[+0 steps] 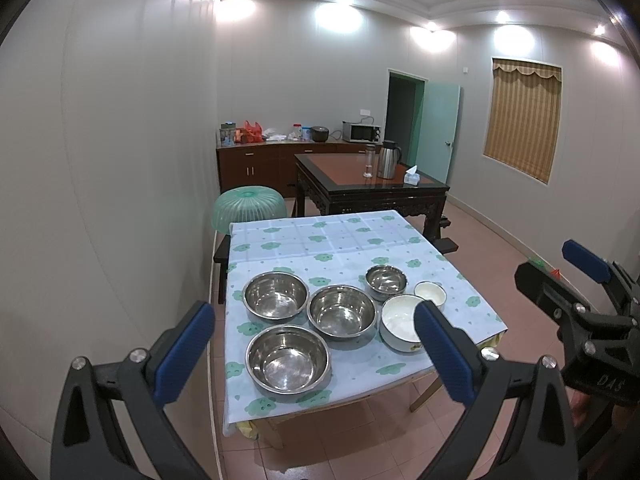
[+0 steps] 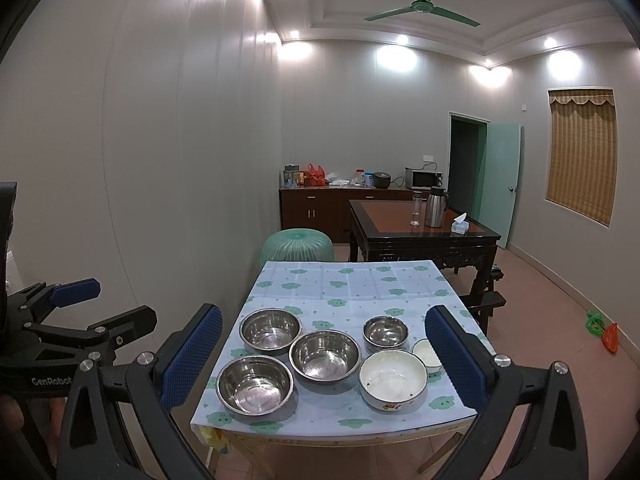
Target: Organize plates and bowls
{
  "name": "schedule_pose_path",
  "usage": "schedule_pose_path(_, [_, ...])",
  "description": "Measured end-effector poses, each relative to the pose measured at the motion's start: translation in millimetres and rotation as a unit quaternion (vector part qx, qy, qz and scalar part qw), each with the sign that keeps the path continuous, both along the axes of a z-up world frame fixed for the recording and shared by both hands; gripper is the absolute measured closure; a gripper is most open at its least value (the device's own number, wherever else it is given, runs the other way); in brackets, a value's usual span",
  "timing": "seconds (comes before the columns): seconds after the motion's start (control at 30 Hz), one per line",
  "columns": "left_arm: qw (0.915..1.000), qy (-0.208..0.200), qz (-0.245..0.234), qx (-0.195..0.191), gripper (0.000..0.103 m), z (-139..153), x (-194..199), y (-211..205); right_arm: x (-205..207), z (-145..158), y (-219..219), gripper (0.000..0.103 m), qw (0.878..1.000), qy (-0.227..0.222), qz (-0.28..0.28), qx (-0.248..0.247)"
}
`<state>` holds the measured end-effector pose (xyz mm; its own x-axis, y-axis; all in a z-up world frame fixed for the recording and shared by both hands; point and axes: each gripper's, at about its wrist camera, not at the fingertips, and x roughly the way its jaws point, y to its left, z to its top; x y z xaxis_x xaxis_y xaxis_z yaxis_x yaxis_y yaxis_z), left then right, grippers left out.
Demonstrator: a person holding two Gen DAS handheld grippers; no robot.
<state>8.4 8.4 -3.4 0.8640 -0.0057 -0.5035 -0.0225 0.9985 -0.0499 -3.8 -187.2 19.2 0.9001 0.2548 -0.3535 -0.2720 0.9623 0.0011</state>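
Several bowls sit at the near end of a small table (image 1: 304, 236) (image 2: 348, 276) with a pale green-patterned cloth. Three large steel bowls (image 1: 288, 358) (image 2: 255, 385) cluster at the left, a smaller steel bowl (image 1: 386, 280) (image 2: 385, 331) behind right. A large white enamel bowl (image 1: 400, 322) (image 2: 393, 379) and a small white bowl (image 1: 429, 293) (image 2: 425, 352) stand at the right. My left gripper (image 1: 316, 352) and my right gripper (image 2: 336, 364) hang open in front of the table, well short of the bowls, nothing between the fingers.
A green mesh food cover (image 1: 249, 208) (image 2: 298, 245) sits behind the table at the left. A dark wooden table (image 1: 368, 188) with a thermos flask, a bottle and a tissue box stands beyond. A cabinet with a microwave lines the far wall. Tiled floor lies to the right.
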Motion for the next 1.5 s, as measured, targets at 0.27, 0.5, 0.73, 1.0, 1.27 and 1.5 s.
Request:
schedule_pose_path(0.27, [1.0,0.001,-0.001,0.0,0.002,1,2,-1,4,-1,-2,0.0,1.0,0.003,-0.001,0.003])
schedule_pose_path(0.5, [1.0,0.009,0.002,0.001,0.002,-5,13,-4,7,-5,-3,0.0,1.0,0.007,0.002,0.003])
schedule_pose_path(0.73, [0.9996,0.027,0.008,-0.003,0.002,-20,33,-1,25,-15,-2,0.0,1.0,0.025,0.008,0.006])
schedule_pose_path(1.0, [0.9984,0.056,0.011,-0.007,0.002,-39,64,5,56,-29,-1,0.0,0.999,0.053,0.011,0.003])
schedule_pose_path(1.27, [0.9951,0.095,0.025,-0.013,0.002,-70,105,19,101,-51,11,0.0,0.995,0.091,0.025,-0.006])
schedule_pose_path(1.5, [0.9911,0.124,0.042,-0.025,0.002,-96,149,42,153,-73,30,0.0,0.991,0.122,0.044,-0.008])
